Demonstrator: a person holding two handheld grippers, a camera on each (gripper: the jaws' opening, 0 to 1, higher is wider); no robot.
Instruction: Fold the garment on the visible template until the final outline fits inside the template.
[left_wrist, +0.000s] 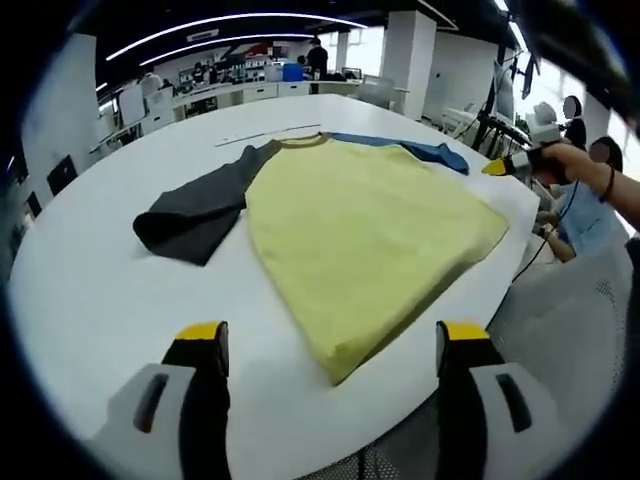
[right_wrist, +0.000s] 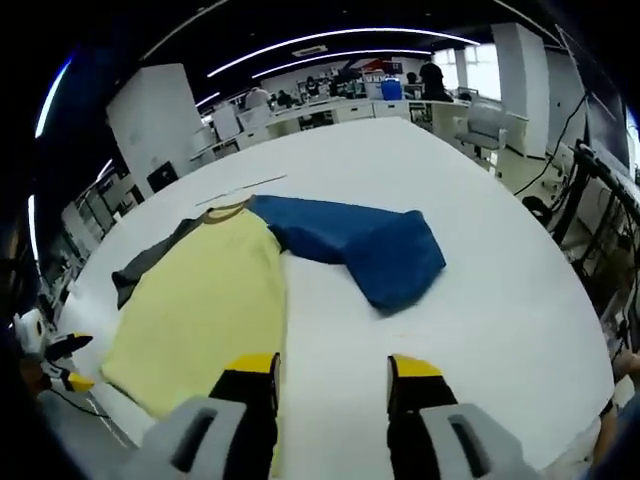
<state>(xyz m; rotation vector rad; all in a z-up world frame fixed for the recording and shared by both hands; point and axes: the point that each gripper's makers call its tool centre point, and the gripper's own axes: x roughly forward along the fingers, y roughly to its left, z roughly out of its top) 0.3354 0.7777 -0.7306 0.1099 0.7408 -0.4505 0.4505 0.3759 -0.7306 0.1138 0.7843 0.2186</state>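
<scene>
The T-shirt (left_wrist: 370, 240) lies spread flat on my white counter (left_wrist: 90, 290), yellow body toward me, collar pointing to the far side. From my left tool view its dark grey sleeve (left_wrist: 195, 210) stretches out to the left and lies flat on the counter, while the blue sleeve (left_wrist: 420, 150) runs off to the right near the far edge. From my right tool view the same shirt (right_wrist: 200, 300) sits left of centre, and its blue sleeve (right_wrist: 365, 245) spreads out to the right as a broad flat shape; the grey sleeve (right_wrist: 150, 260) peeks out on the far left. I cannot make out a template outline under the shirt in either view.

My left tool (left_wrist: 330, 345) hangs above the near edge of the counter with its yellow-tipped jaws spread wide and nothing between them; the shirt's near corner lies just ahead of the gap. My right tool (right_wrist: 330, 375) is likewise parted and empty, its left jaw over the yellow hem, its right jaw over bare counter (right_wrist: 480, 300).

In the left tool view the right tool (left_wrist: 505, 165) comes in from the right, held in a hand (left_wrist: 560, 160) beside the shirt's right edge. Behind the counter stand office desks (left_wrist: 230, 95) and a white pillar (right_wrist: 155, 125). I see no containers on the counter.
</scene>
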